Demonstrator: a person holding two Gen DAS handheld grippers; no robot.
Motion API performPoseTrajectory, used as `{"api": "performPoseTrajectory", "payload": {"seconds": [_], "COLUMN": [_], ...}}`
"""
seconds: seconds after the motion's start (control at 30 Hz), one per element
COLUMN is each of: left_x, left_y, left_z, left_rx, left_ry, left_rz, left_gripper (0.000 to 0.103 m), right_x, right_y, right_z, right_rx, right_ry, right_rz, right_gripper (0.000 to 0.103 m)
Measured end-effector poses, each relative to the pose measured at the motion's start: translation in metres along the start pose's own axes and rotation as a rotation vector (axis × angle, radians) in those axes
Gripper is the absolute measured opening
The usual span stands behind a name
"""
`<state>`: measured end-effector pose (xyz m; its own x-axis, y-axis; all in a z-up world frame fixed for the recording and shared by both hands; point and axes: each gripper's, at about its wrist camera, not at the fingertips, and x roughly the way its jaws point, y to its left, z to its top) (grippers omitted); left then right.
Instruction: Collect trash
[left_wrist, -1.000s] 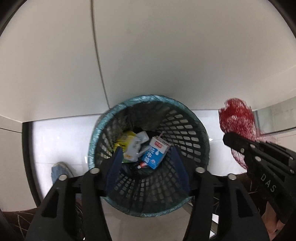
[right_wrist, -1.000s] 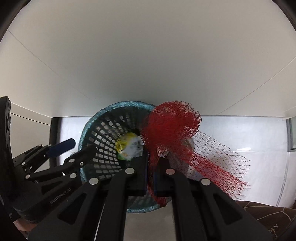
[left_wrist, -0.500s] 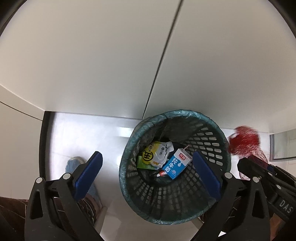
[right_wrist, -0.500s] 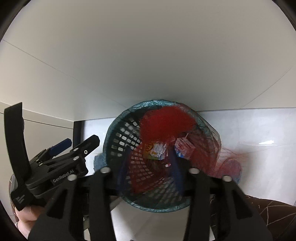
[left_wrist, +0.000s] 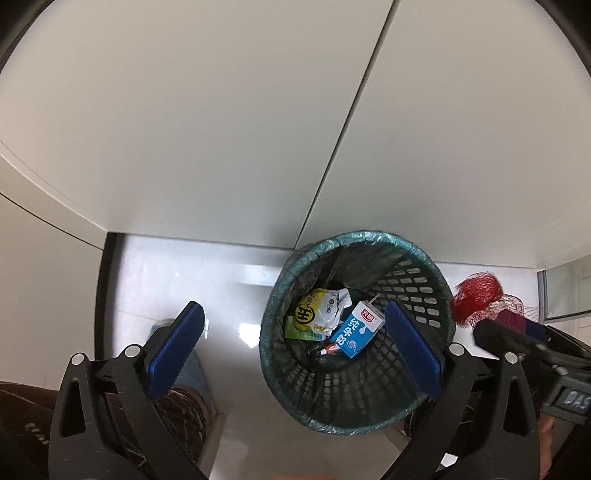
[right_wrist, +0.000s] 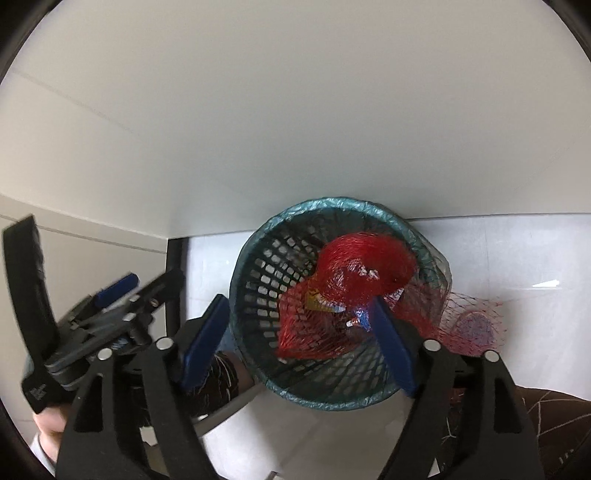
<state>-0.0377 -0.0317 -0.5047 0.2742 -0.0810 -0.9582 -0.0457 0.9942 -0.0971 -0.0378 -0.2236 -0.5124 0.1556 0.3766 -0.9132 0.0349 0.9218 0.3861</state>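
A dark green mesh trash basket (left_wrist: 417, 306) with a bag liner stands on the white floor by the wall. Inside lie a blue milk carton (left_wrist: 357, 328), a yellow-and-white wrapper (left_wrist: 320, 309) and a small tube. My left gripper (left_wrist: 291, 341) is open and empty above the basket's left side. My right gripper (right_wrist: 297, 338) is open over the basket (right_wrist: 258, 273). A red mesh net (right_wrist: 354, 280) hangs in front of the right gripper over the basket mouth, its tail trailing right, with the fingers spread apart from it. In the left wrist view the net (left_wrist: 476, 299) shows beside the basket's right rim.
White wall panels rise right behind the basket. A dark vertical strip (left_wrist: 101, 295) borders the floor on the left. A blue slipper (left_wrist: 162, 326) and patterned trouser legs are below the left gripper. A glass edge (left_wrist: 565, 291) is at far right.
My right gripper has opened and let go of the red net, which now drops over the basket. My left gripper has opened wide and shifted left of the basket.
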Motion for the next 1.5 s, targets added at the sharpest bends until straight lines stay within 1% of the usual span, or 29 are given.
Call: {"api": "performPoseTrajectory", "payload": {"seconds": [0.07, 0.17, 0.2, 0.23, 0.27, 0.33, 0.4, 0.47, 0.6, 0.73, 0.93, 1.07, 1.2, 1.27, 1.4, 1.43, 1.5], "left_x": [-0.008, -0.016, -0.018, -0.02, -0.023, -0.028, -0.034, -0.038, -0.046, -0.053, -0.08, -0.096, -0.106, -0.107, -0.1, -0.096, -0.087], "left_y": [0.004, 0.009, 0.01, 0.011, 0.012, 0.013, 0.014, 0.015, 0.018, 0.02, 0.017, 0.016, 0.016, 0.018, 0.025, 0.026, 0.028], "left_z": [-0.001, -0.001, -0.001, -0.002, -0.003, -0.005, -0.006, -0.007, -0.009, -0.009, -0.008, -0.011, -0.012, -0.013, -0.015, -0.016, -0.018], "left_rx": [-0.012, -0.025, -0.024, -0.022, -0.02, -0.019, -0.018, -0.018, -0.025, -0.03, -0.005, 0.007, 0.01, 0.012, 0.003, -0.004, -0.01], "left_ry": [-0.005, -0.004, -0.005, -0.007, -0.01, -0.015, -0.022, -0.028, -0.038, -0.041, -0.068, -0.082, -0.093, -0.096, -0.081, -0.074, -0.06], "left_rz": [-0.003, -0.011, -0.01, -0.007, -0.005, -0.006, -0.007, 0.001, -0.003, 0.002, 0.008, 0.002, -0.008, -0.009, -0.003, -0.005, -0.012], "left_gripper": [0.097, 0.097, 0.097, 0.097, 0.097, 0.097, 0.097, 0.097, 0.097, 0.097, 0.097, 0.097, 0.097, 0.097, 0.097, 0.097, 0.097], "right_x": [0.001, -0.003, -0.006, -0.009, -0.012, -0.019, -0.024, -0.029, -0.034, -0.037, -0.073, -0.096, -0.11, -0.109, -0.089, -0.086, -0.081], "right_y": [0.002, 0.008, 0.011, 0.014, 0.017, 0.025, 0.03, 0.031, 0.028, 0.03, 0.037, 0.038, 0.042, 0.045, 0.051, 0.053, 0.053], "right_z": [-0.002, -0.006, -0.007, -0.009, -0.011, -0.015, -0.017, -0.019, -0.017, -0.015, -0.015, -0.016, -0.014, -0.013, -0.014, -0.017, -0.023], "right_rx": [-0.006, -0.027, -0.043, -0.058, -0.075, -0.122, -0.15, -0.155, -0.138, -0.117, -0.084, -0.058, -0.047, -0.052, -0.065, -0.069, -0.085], "right_ry": [0.01, 0.001, -0.009, -0.021, -0.035, -0.078, -0.103, -0.119, -0.121, -0.103, -0.119, -0.075, -0.067, -0.067, -0.058, -0.058, -0.094], "right_rz": [-0.005, -0.048, -0.072, -0.09, -0.109, -0.18, -0.207, -0.211, -0.181, -0.154, -0.061, 0.075, 0.198, 0.205, 0.16, 0.169, 0.189], "right_gripper": [0.075, 0.075, 0.078, 0.083, 0.085, 0.09, 0.092, 0.092, 0.093, 0.093, 0.093, 0.093, 0.093, 0.093, 0.093, 0.093, 0.093]}}
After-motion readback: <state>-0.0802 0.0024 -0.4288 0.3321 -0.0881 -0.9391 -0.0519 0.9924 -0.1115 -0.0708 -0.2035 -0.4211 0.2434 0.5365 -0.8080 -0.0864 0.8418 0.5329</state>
